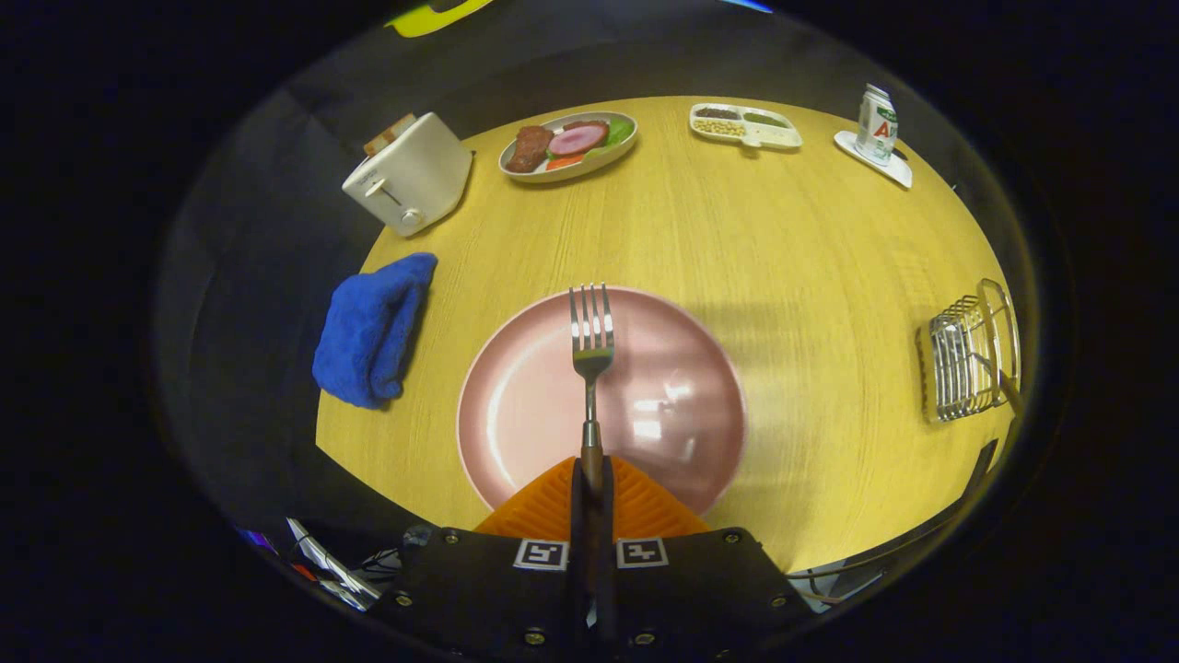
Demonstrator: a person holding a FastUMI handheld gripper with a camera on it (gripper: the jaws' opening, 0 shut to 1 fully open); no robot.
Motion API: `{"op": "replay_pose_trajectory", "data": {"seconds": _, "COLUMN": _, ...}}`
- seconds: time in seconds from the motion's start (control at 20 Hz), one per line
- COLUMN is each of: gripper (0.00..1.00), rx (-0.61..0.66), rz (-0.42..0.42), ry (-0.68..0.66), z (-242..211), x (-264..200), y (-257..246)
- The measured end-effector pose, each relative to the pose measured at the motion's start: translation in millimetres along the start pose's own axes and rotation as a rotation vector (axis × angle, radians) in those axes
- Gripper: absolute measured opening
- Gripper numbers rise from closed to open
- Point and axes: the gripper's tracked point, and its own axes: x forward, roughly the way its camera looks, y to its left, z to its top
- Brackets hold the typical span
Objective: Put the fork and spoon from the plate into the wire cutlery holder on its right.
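Now tongs (590, 479) clamped on one fork (590, 343) above one plate (516, 405); one holder (967, 354) right.

Carton (876, 123) at about 1 o'clock on the tabletop (792, 239): large red letter "A" readable on its face, remainder cut off or blurred. Toaster (408, 173) at 11 o'clock: faint small marking, illegible. Square coded markers on claw (594, 479) body, no text.
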Motion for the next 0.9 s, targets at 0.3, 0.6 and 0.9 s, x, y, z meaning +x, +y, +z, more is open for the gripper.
{"op": "replay_pose_trajectory", "data": {"seconds": 0.3, "gripper": 0.05, "rx": 0.067, "rz": -0.104, "ry": -0.066, "z": 25, "x": -50, "y": -89}}
{"op": "replay_pose_trajectory", "data": {"seconds": 0.6, "gripper": 0.05, "rx": 0.139, "rz": -0.213, "ry": -0.078, "z": 27, "x": -99, "y": -173}}
{"op": "replay_pose_trajectory", "data": {"seconds": 0.9, "gripper": 0.05, "rx": 0.205, "rz": -0.251, "ry": -0.057, "z": 10, "x": -120, "y": -211}}
